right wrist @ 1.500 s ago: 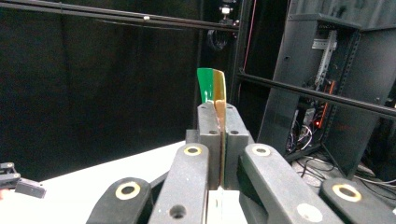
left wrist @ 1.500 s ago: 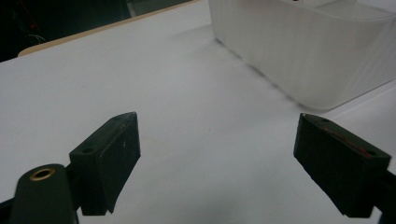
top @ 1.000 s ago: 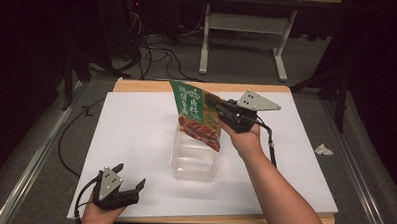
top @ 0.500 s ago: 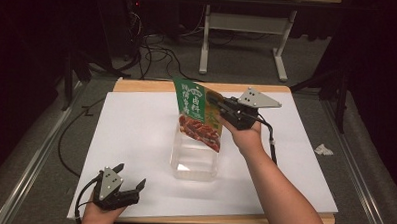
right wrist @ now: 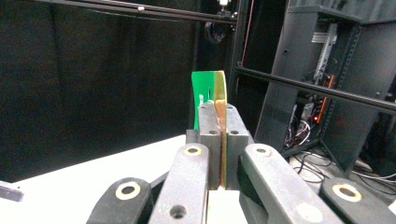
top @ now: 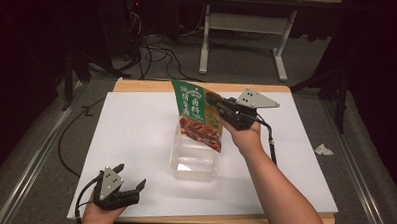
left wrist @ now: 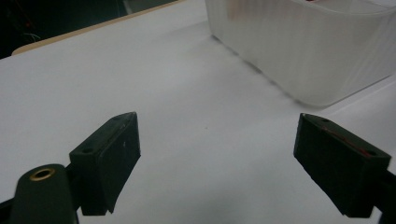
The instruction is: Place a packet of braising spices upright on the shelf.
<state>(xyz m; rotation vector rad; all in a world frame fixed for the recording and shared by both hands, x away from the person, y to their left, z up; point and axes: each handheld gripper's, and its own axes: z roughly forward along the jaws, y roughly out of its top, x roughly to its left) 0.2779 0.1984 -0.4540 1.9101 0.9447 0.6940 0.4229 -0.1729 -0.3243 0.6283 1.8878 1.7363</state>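
High view: green food pouch (top: 199, 115), printed with white characters up top and a picture of reddish-brown food lower down, hangs tilted over the clear plastic container (top: 195, 159). Its lower edge sits at or just inside the container's far rim; cannot tell whether it touches. The pouch's upper right edge is pinched in the right gripper (top: 217, 108), which comes at it from the right of the container, held up off the table (top: 136, 125).

Right gripper view: right gripper (right wrist: 218, 135) has its jaws pressed together on the thin green-and-gold edge of the pouch (right wrist: 210, 95), which stands up between them and pokes out above the tips. Dark room and black metal frame behind.

Container stands near the middle of the white table top, open side up, long side running toward the person. Nothing else seen lying inside it.

Left gripper (top: 126, 182) rests low at the near edge of the table, down and to the left of the container, well apart from it. Left gripper view: left gripper (left wrist: 215, 158) jaws spread wide, nothing between them but bare white table surface; the container's ribbed translucent wall (left wrist: 303, 51) shows ahead and to the right.

Small crumpled white scrap (top: 324, 149) lies on the floor, right of the container, beyond the table's edge.
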